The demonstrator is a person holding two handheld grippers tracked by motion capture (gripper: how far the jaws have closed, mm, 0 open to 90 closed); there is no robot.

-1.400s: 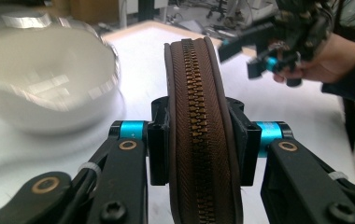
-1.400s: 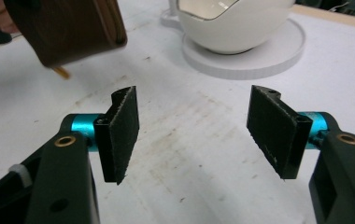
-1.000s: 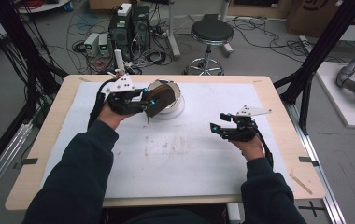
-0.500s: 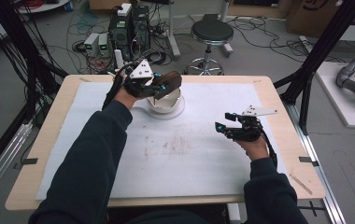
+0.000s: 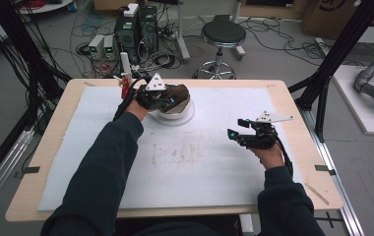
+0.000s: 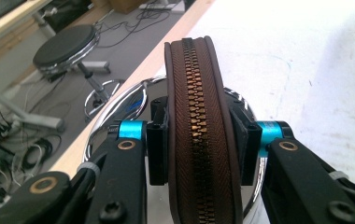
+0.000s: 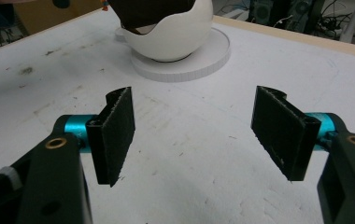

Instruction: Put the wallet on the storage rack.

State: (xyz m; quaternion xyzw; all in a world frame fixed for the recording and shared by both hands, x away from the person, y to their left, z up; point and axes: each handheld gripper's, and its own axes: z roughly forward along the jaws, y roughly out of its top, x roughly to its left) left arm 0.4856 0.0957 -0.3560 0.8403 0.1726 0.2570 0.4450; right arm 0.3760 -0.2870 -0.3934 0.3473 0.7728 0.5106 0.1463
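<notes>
L tool (image 6: pixel 199 135) grips zip case (image 6: pixel 199 116) over bowl rim (image 6: pixel 119 105).

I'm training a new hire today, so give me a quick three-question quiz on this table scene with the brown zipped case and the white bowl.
1. True or false: the right gripper holds something.
2. What does the left gripper clamp? A) a spoon B) the brown zipped case C) a cloth
3. What does the white bowl stand on?

Key: 1. False, its jaws are open and empty. 2. B. 3. A round white base on the white mat.
</notes>
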